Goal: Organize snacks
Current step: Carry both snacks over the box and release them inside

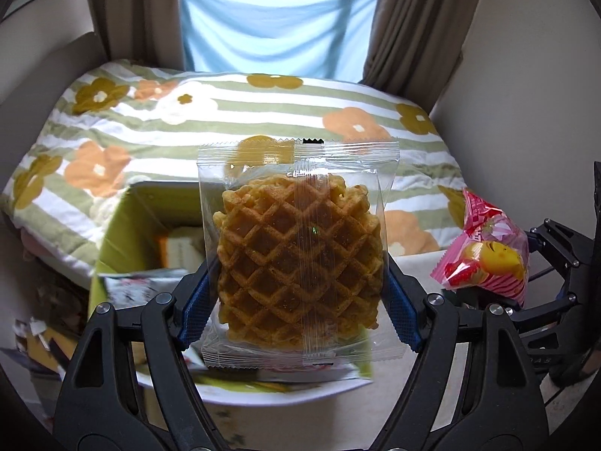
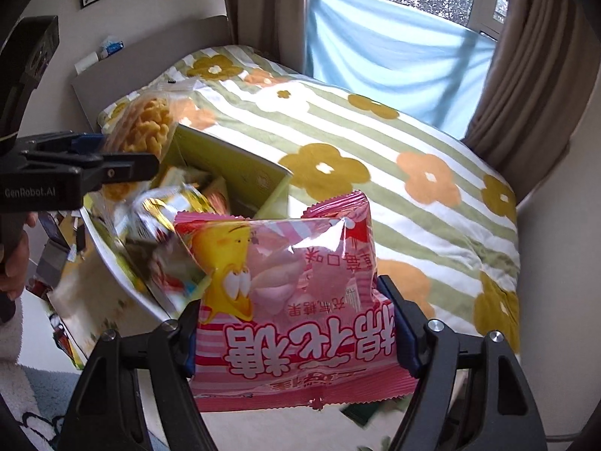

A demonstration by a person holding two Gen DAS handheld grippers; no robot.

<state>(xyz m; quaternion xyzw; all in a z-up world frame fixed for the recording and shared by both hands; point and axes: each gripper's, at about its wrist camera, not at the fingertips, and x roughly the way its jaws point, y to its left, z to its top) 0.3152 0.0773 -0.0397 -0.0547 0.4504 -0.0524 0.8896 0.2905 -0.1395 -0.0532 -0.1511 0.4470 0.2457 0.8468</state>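
Note:
My left gripper is shut on a clear-wrapped waffle and holds it upright above an open green box with snack packs inside. My right gripper is shut on a pink marshmallow bag; the bag also shows at the right of the left wrist view. In the right wrist view the left gripper holds the waffle over the green box, which holds several snack packets.
A bed with a striped floral blanket lies behind the box. A white tray rim sits below the waffle. Curtains and a blue cloth hang at the window. A wall stands at the right.

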